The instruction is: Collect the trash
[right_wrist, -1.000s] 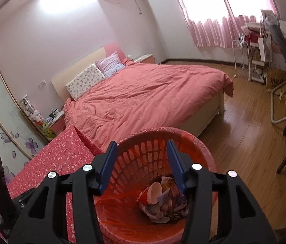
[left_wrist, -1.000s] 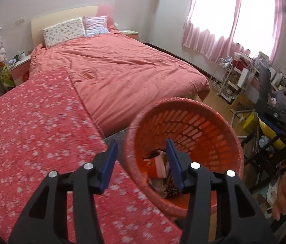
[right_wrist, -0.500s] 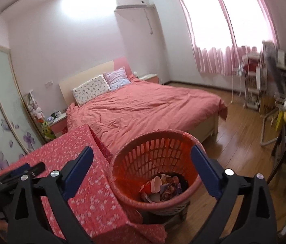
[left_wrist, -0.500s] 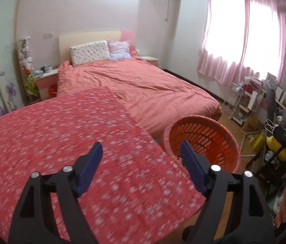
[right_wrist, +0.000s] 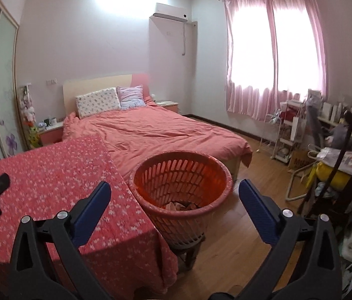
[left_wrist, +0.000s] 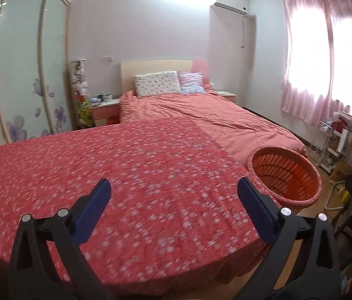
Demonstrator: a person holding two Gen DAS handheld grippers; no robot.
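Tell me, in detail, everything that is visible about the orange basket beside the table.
The orange basket is round, of plastic as it looks, with slotted walls and a rolled rim; it narrows toward the bottom. It stands upright on a small dark stand on the wooden floor, close against the edge of the red flowered tablecloth, before the foot of the bed. Crumpled trash lies at its bottom. No gripper touches it.

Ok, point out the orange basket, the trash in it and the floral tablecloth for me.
orange basket (right_wrist: 215, 165): right wrist view, far rim.
trash (right_wrist: 176, 205): right wrist view, crumpled paper at the bottom.
floral tablecloth (left_wrist: 126, 165): left wrist view, bare middle of the top.
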